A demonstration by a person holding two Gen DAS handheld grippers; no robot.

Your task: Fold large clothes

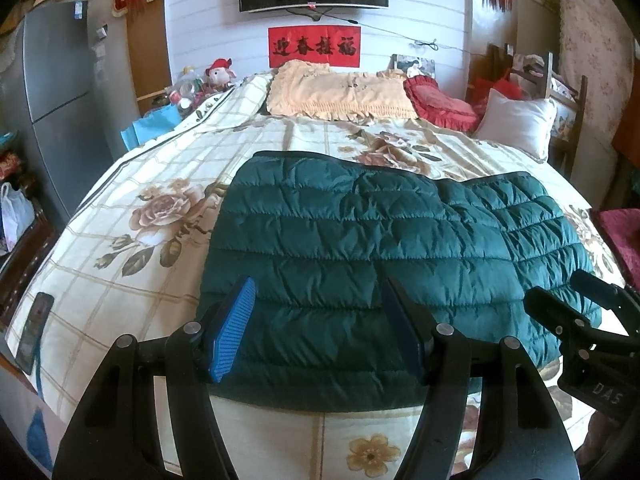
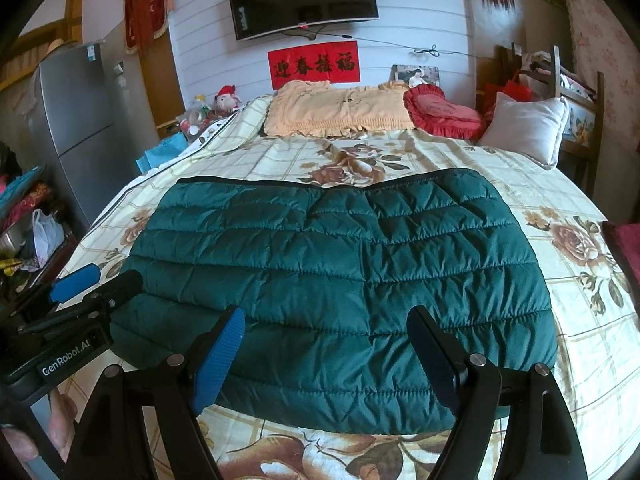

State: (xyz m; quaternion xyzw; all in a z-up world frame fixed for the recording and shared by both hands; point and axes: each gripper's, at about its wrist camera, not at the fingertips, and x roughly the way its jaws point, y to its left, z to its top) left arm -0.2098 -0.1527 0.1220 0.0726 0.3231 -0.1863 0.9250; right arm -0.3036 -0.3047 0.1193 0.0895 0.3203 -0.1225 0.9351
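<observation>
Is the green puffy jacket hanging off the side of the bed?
No, the green puffy jacket lies flat on the flowery bedspread, with bedspread showing all around it.

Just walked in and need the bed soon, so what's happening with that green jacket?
A person holds a two-finger gripper in each hand over a green quilted jacket lying folded and flat on the floral bedspread. The left gripper and right gripper both hover open above the jacket's near edge, gripping nothing. The jacket already looks folded into a compact rectangle; whether another fold follows is unclear.
</observation>
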